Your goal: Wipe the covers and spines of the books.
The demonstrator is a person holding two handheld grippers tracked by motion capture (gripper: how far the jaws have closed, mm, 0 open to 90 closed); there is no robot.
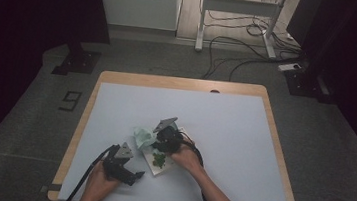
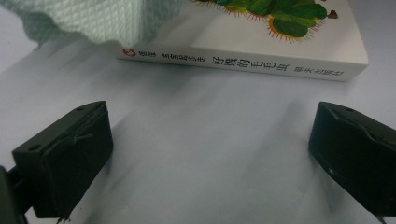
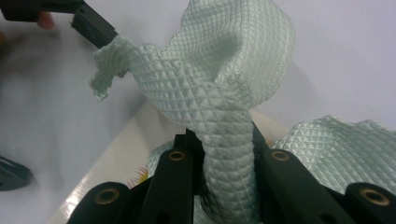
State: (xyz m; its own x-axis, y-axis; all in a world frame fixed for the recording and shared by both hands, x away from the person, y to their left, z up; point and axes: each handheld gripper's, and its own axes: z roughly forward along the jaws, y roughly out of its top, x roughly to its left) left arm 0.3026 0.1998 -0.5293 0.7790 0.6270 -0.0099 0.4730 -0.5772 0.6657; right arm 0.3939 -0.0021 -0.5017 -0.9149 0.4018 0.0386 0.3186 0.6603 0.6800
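A pale green waffle-textured cloth (image 1: 142, 137) lies bunched over the left end of a white picture book (image 1: 161, 163) with a green caterpillar on its cover, near the table's middle front. My right gripper (image 1: 156, 141) is over the book, and its own view shows it (image 3: 224, 147) shut on a twisted fold of the cloth (image 3: 219, 93), which rises out of the jaws. My left gripper (image 1: 134, 176) rests low on the table just left of the book. Its jaws stand open (image 2: 212, 126), empty, facing the book's spine (image 2: 243, 63) with the cloth's edge (image 2: 93, 18) hanging above.
The pale table top (image 1: 233, 136) has a wooden rim, its front edge close behind both forearms. In the right gripper view one jaw of the left gripper (image 3: 93, 28) sits just beyond the cloth's loose end. Cables and a metal frame (image 1: 239, 6) are on the floor beyond.
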